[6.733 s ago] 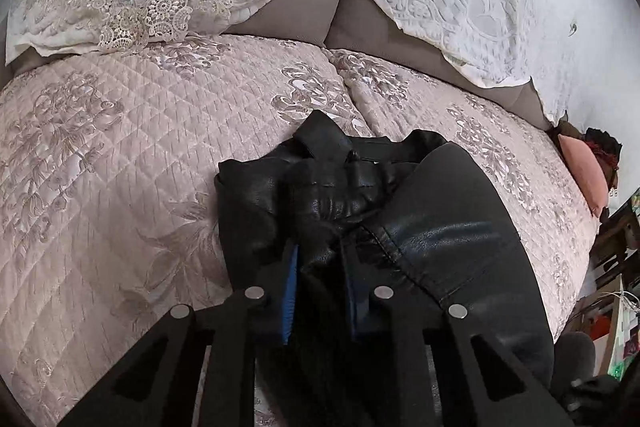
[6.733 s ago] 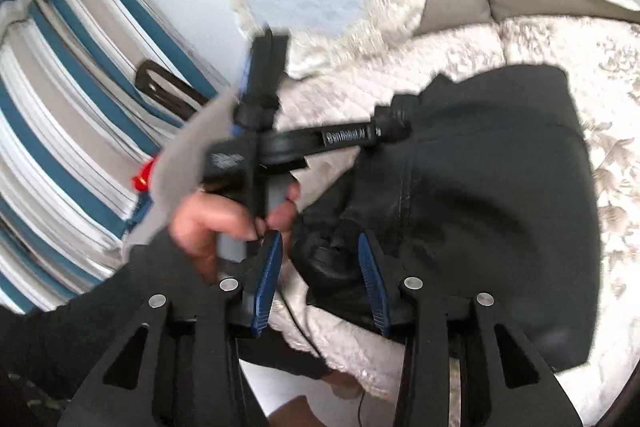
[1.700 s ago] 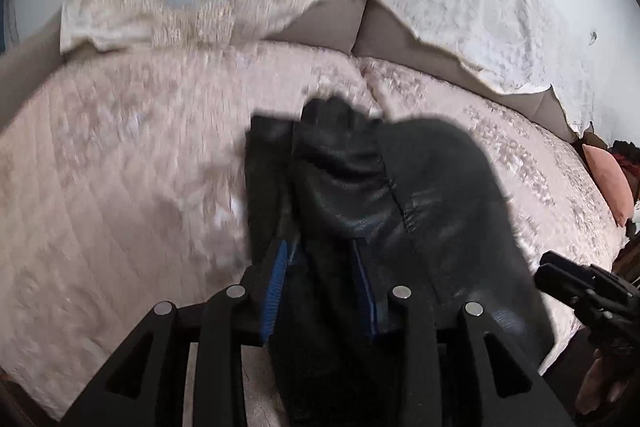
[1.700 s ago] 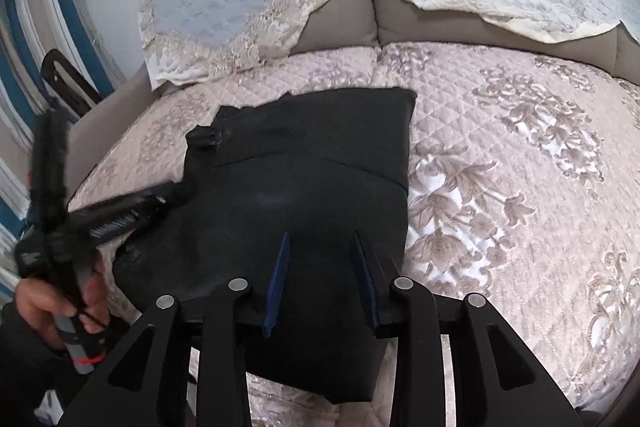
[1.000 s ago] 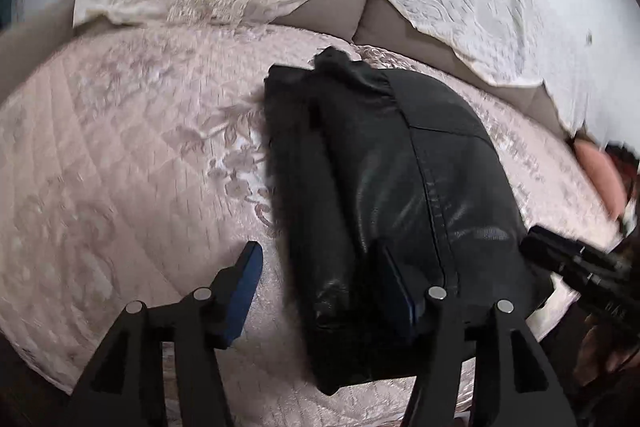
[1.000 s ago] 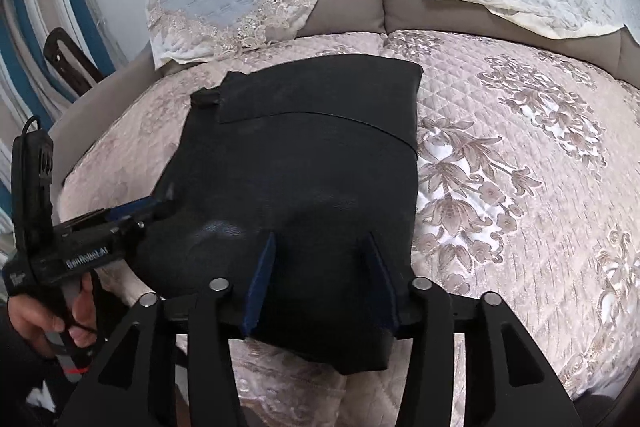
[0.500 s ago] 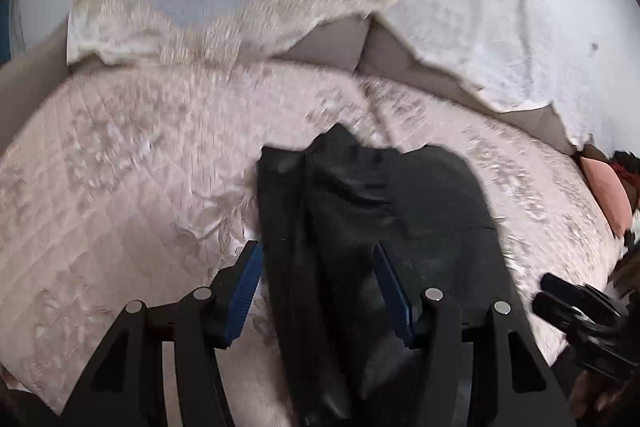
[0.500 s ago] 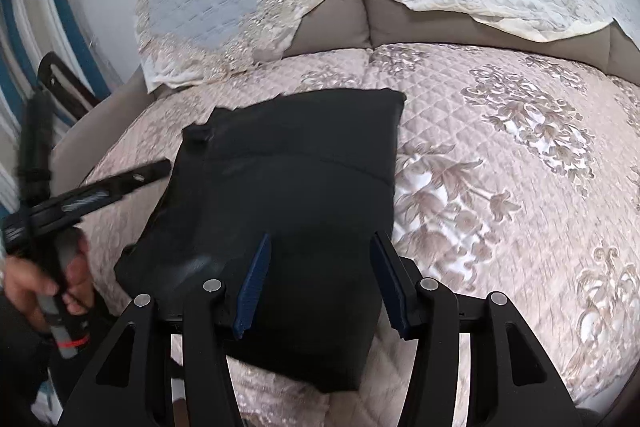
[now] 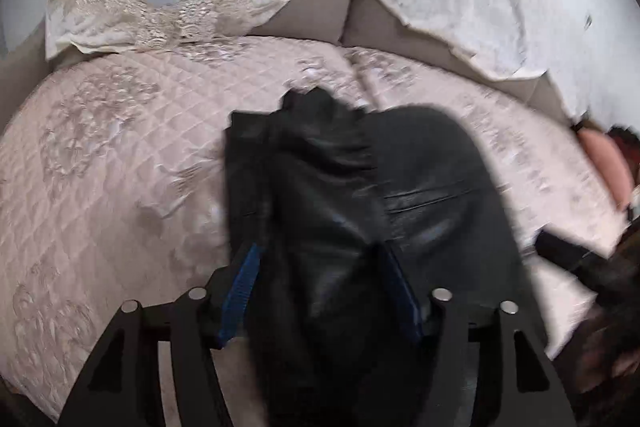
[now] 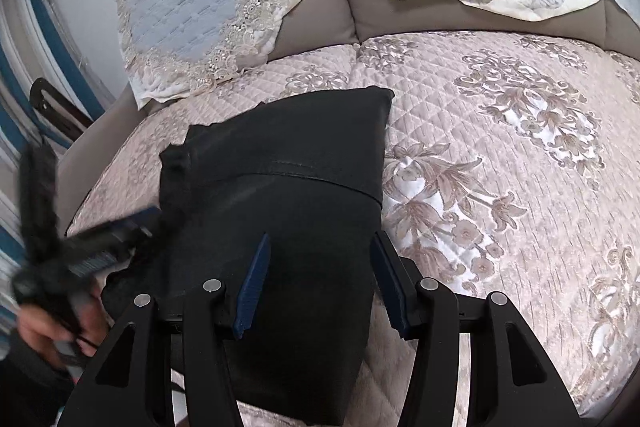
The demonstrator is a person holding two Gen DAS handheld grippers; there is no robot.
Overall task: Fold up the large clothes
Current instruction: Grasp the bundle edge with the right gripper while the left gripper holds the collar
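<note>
The black leather garment (image 10: 288, 195) lies on the quilted bedspread (image 10: 520, 167) as a compact, roughly rectangular bundle, near the front edge of the bed and left of its middle in the right wrist view, so the folding looks close to done; what remains, by my reading, is tidying the bunched, wrinkled edge (image 9: 320, 131) that shows on the bundle's left side in the left wrist view. The left gripper (image 9: 320, 291) has just been opening its jaws, and they stand spread with a thick fold of the garment between them; blur hides whether the pads press it. The right gripper (image 10: 320, 279) hovers over the near end of the bundle with its jaws apart and nothing pinched. To the right of the garment the bedspread is bare and wide, with plenty of room to slide or turn the bundle; behind it the lace-trimmed pillows (image 10: 208, 7) sit well apart; the near end of the bundle reaches the bed's front edge, which limits any pull toward the person
</note>
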